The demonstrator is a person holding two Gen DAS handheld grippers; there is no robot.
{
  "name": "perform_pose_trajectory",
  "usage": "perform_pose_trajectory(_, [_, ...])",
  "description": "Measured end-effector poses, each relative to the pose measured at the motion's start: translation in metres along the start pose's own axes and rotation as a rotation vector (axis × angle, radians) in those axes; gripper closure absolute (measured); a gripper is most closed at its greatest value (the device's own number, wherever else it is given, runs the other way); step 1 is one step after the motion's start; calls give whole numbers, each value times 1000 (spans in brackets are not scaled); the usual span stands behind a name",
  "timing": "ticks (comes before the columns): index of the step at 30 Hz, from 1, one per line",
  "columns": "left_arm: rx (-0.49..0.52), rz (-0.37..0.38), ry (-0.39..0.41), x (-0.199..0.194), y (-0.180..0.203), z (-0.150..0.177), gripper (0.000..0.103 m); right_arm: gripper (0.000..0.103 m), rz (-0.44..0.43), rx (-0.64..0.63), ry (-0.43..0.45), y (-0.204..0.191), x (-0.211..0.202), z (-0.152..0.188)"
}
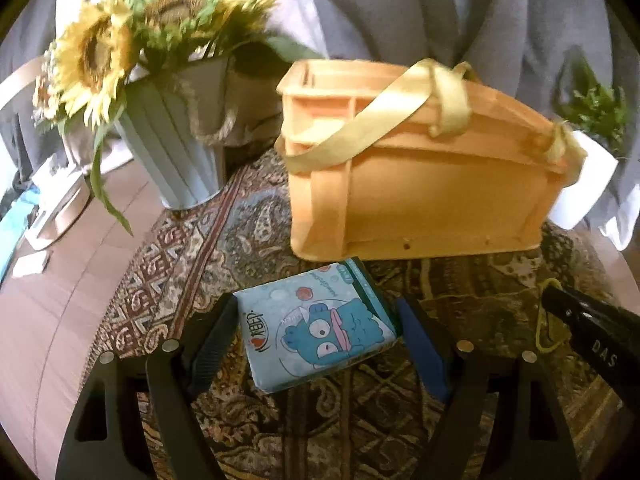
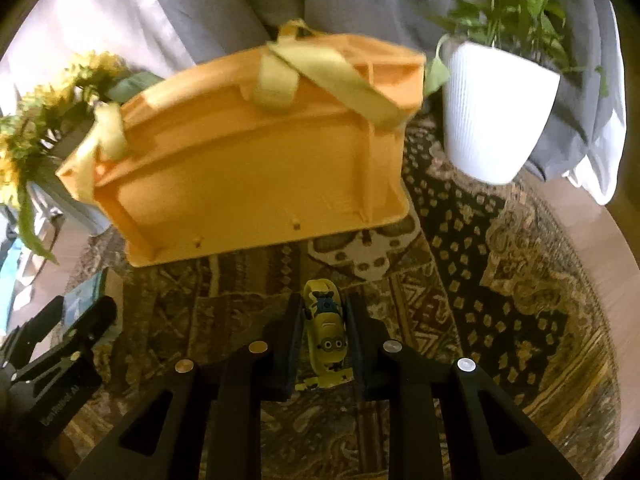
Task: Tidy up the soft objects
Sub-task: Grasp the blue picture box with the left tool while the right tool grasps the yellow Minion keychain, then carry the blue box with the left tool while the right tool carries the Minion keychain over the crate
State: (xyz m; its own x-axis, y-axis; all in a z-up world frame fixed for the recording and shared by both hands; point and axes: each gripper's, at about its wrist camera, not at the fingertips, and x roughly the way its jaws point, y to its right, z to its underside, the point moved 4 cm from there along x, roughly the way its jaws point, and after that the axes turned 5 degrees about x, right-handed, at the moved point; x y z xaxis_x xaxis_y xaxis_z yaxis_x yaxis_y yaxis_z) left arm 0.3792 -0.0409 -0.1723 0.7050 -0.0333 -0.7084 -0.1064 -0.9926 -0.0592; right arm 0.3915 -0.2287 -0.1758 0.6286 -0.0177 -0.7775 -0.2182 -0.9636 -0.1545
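Orange basket is landmark. Left claw grasps tissue pack, right claw clenched on minion toy, both before basket. Advice: lift clear of rim, release inside.

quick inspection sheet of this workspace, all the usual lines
surface: patterned rug over a wooden top
job's things: blue cartoon tissue pack; yellow cartoon soft toy; orange basket with yellow strap behind both
clutter: sunflower pot, white plant pot, small items at the left edge
grippers: left tool closed on the tissue pack; right tool shut on the soft toy
cables: nothing seen
surroundings: grey and white cloth behind
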Motion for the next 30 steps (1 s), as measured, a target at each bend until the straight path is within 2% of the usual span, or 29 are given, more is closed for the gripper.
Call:
perform_pose_trajectory(12, [42, 19, 134, -52, 7, -34, 22, 80, -69, -20, 123, -6, -49, -25])
perform_pose_trajectory(22, [45, 31, 230, -81, 6, -66, 22, 80, -121, -14, 239, -10, -87, -51])
perform_pose_trajectory(30, [32, 90, 267, -90, 7, -92, 22, 80, -159, -12, 313, -20, -103, -74])
